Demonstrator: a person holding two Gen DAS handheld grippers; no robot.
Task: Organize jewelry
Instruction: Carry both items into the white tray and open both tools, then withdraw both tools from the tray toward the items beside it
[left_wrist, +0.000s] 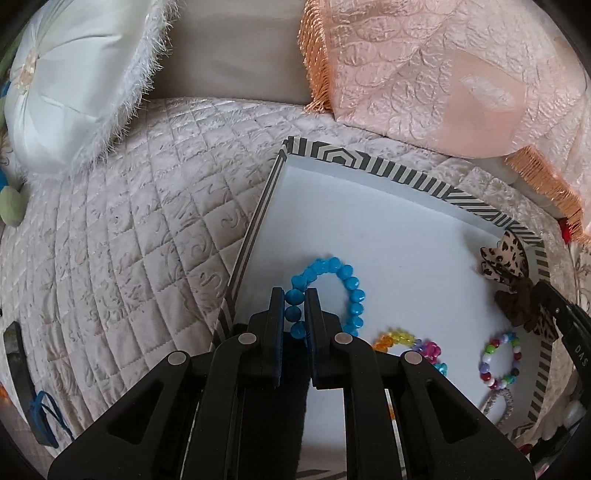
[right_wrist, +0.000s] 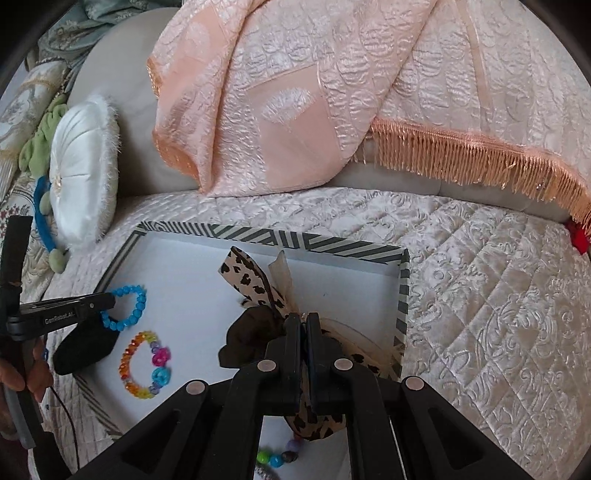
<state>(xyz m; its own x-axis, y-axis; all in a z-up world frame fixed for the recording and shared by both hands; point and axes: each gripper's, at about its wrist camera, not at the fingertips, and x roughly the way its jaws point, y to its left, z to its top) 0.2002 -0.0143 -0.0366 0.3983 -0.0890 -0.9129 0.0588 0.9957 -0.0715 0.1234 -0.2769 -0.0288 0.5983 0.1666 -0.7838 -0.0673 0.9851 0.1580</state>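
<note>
A shallow white box (left_wrist: 369, 221) (right_wrist: 207, 258) with a striped black-and-white rim lies on the quilted bed. My left gripper (left_wrist: 295, 295) (right_wrist: 109, 301) is shut on a blue bead bracelet (left_wrist: 347, 288) (right_wrist: 133, 306), whose loop hangs over the box's left part. My right gripper (right_wrist: 303, 317) (left_wrist: 550, 295) is shut on a leopard-print bow hair tie (right_wrist: 258, 284) (left_wrist: 509, 269) over the box's right side. On the box floor lie a rainbow bead bracelet (right_wrist: 147, 365) (left_wrist: 410, 339), a multicolour bead bracelet (left_wrist: 500, 360) (right_wrist: 277, 458) and a silvery hair band (left_wrist: 498, 402).
A quilted cream bedspread (left_wrist: 129, 240) (right_wrist: 498, 295) surrounds the box. A white fringed cushion (left_wrist: 81, 77) (right_wrist: 83, 177) stands at the back left and a pink fringed throw (left_wrist: 443, 66) (right_wrist: 332, 92) at the back. A person's hand (right_wrist: 22, 373) holds the left gripper.
</note>
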